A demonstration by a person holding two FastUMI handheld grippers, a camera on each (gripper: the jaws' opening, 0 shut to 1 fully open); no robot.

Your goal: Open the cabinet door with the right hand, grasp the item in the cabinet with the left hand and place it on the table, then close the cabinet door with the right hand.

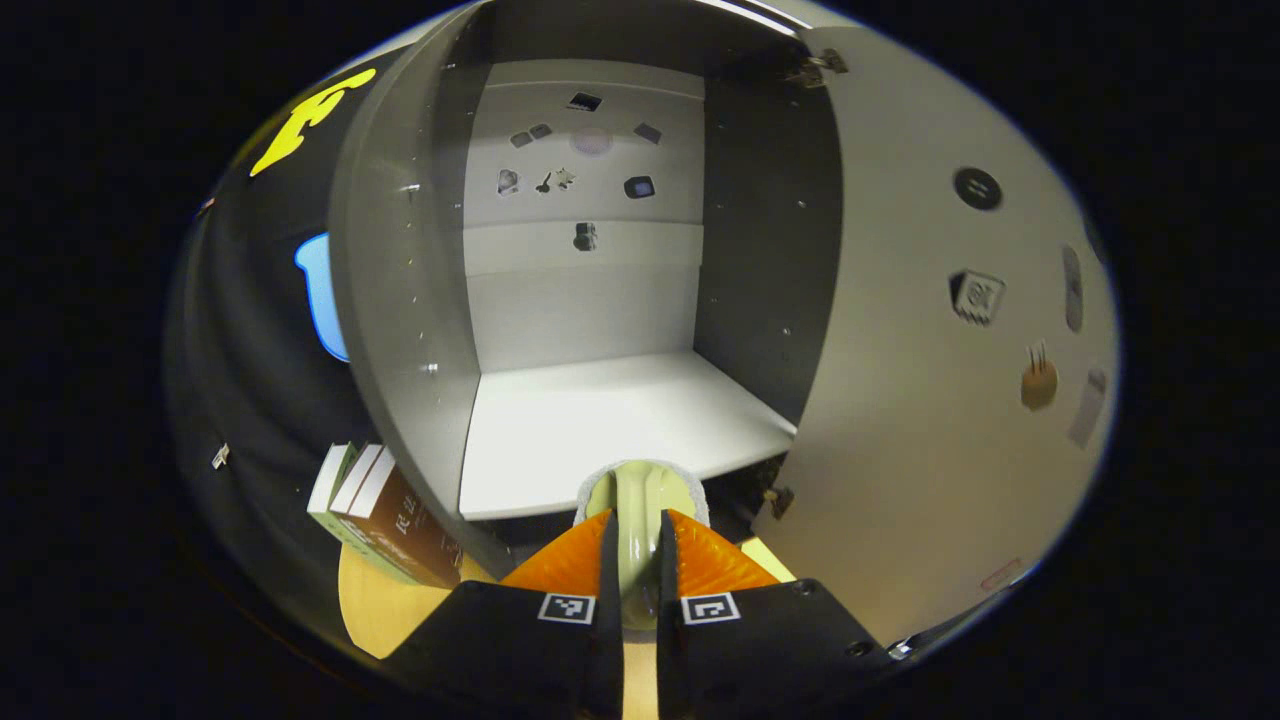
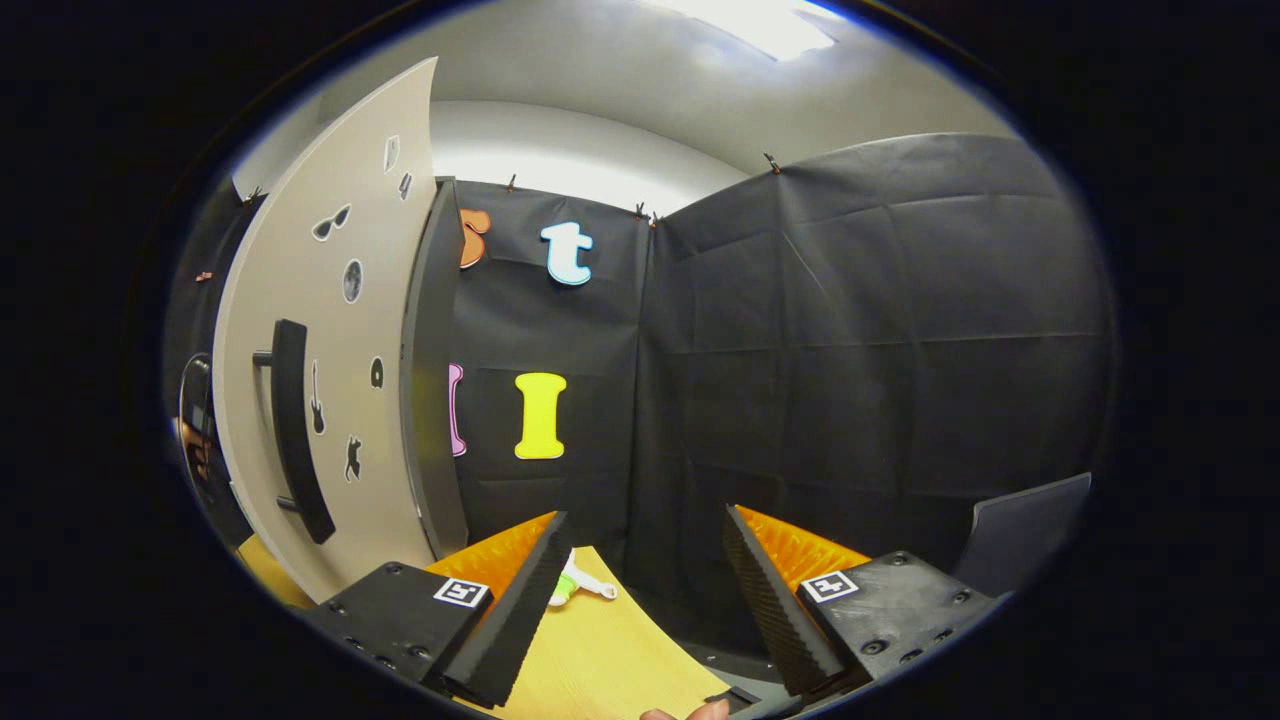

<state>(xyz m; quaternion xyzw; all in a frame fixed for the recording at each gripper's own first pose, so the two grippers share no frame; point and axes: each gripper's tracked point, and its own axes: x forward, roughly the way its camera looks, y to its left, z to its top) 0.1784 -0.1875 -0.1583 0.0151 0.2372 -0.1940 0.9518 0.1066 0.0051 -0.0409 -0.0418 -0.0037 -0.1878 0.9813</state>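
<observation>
Square black-and-white coded markers, one on each side of the left gripper (image 1: pixel 640 535) and one on each side of the right gripper (image 2: pixel 645 555), patterns only, no letters. Pale lettering on the brown cover of the books (image 1: pixel 385 515) leaning beside the cabinet (image 1: pixel 400 300), too small and tilted to read. Picture stickers without readable words on the cabinet door (image 2: pixel 330 330).

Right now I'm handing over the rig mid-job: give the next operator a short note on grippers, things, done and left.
Left gripper: shut on the pale green item, held just in front of the cabinet shelf.
Right gripper: open, empty, beside the cabinet door.
Done: door open, its handle free; item grasped.
Left: set the item on the table, then shut the door with the right.
</observation>
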